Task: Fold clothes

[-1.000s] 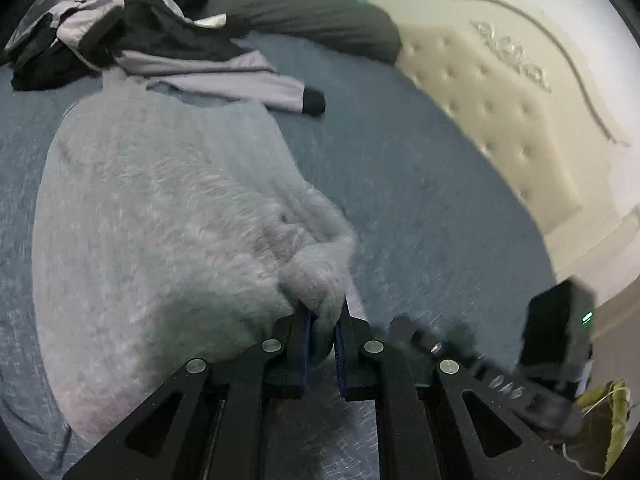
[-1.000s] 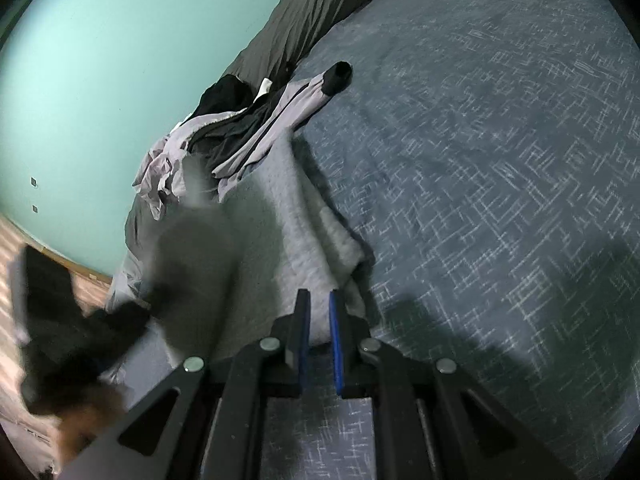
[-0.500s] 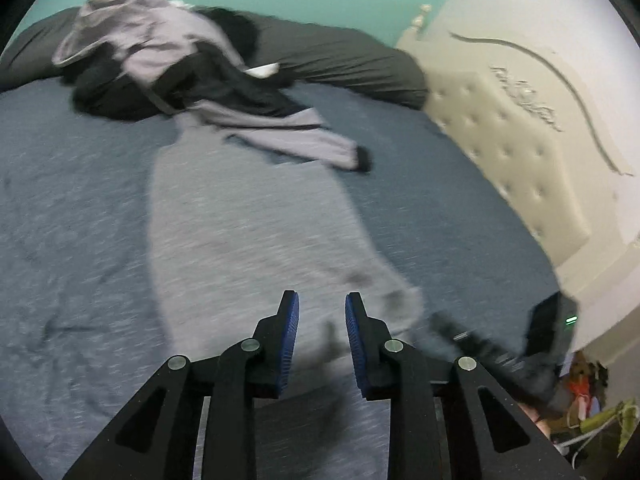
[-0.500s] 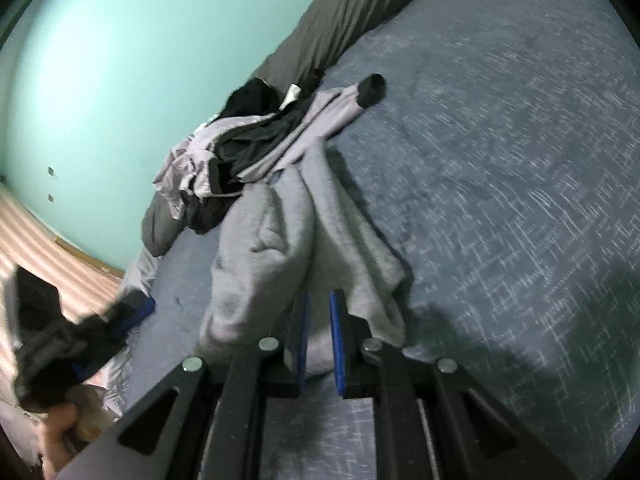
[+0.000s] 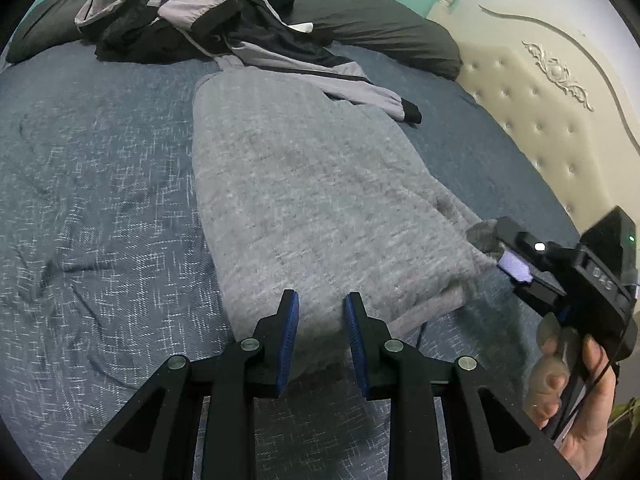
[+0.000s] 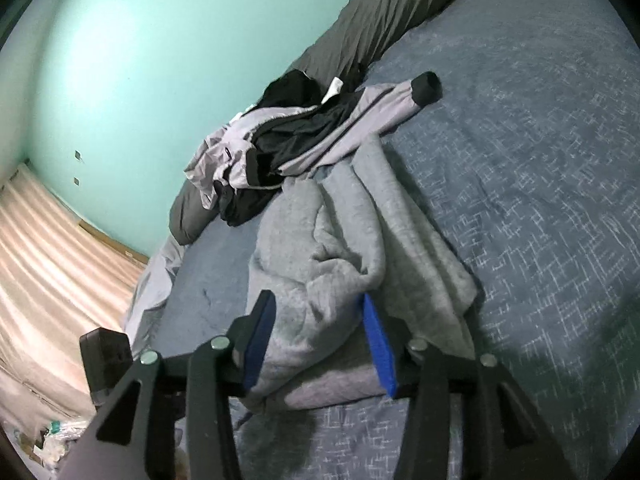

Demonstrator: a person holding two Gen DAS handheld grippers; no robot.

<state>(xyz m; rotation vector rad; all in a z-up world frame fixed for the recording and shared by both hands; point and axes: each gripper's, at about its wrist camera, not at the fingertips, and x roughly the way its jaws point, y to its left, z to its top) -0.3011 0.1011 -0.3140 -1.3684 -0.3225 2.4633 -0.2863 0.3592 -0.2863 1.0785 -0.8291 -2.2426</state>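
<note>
Grey sweater (image 5: 320, 200) | on bed (image 5: 100, 200) | near edge between open left tool (image 5: 318, 312) pads

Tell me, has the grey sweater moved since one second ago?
Yes. The grey sweater was bunched up in the left gripper; it now lies flatter, stretched toward the jacket, and the jaws have opened off it.

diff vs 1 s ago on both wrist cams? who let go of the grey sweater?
Both did. The left gripper, clamped on a bunched corner a second ago, let go first and has drawn back. The right gripper has just been opening; a fold still lies between its fingers, unpressed. The grey sweater dropped from lifted to a flat folded strip on the blue bedspread. The jacket pile stayed put.
</note>
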